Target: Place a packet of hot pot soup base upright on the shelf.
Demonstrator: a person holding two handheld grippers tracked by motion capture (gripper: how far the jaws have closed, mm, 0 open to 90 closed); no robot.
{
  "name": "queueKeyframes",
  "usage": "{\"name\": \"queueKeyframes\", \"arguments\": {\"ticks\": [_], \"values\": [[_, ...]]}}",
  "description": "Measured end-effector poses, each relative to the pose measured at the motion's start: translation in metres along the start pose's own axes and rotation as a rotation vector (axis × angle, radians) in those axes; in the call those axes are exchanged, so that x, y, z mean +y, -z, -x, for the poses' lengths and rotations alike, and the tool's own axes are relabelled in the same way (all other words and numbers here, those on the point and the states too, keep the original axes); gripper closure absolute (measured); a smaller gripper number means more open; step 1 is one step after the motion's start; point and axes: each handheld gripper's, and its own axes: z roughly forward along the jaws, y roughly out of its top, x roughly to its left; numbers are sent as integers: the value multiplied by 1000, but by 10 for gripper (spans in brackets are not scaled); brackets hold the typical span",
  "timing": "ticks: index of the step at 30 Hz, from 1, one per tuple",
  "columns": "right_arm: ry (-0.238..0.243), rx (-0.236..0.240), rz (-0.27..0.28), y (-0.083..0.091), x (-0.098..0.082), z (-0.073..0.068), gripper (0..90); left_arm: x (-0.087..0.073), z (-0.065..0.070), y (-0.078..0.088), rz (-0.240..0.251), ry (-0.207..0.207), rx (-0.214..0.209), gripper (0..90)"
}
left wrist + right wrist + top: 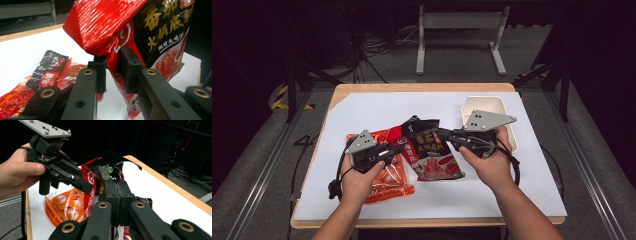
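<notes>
A red and black hotpot seasoning packet (434, 152) is held up off the white mat between the two grippers. My right gripper (440, 133) is shut on the packet's black top edge; in the right gripper view its pads (117, 187) meet on the packet (100, 170). My left gripper (404, 148) grips the packet's red side. In the left gripper view its jaws (113, 72) stand close around a fold of the packet (150, 32) and press on it. The left gripper (86, 187) and its hand also show in the right gripper view.
An orange packet of round snacks (387, 182) lies under the left hand, with a red and black packet (48, 71) beside it. A cream tray (484, 102) stands at the back right. The white mat (362, 110) covers a wooden table (422, 87).
</notes>
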Motion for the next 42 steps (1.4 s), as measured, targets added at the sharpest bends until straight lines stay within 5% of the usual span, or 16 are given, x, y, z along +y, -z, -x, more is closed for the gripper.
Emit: {"name": "queueKeyframes", "arguments": {"ticks": [7, 22, 42], "values": [[0, -50, -8, 5, -2, 3, 891, 19, 4, 4, 18, -33, 58, 845], [0, -158, -8, 24, -1, 24, 893, 51, 17, -15, 21, -88, 75, 856], [-17, -298, 46, 45, 12, 67, 893, 119, 18, -62, 4, -184, 111, 856]]}}
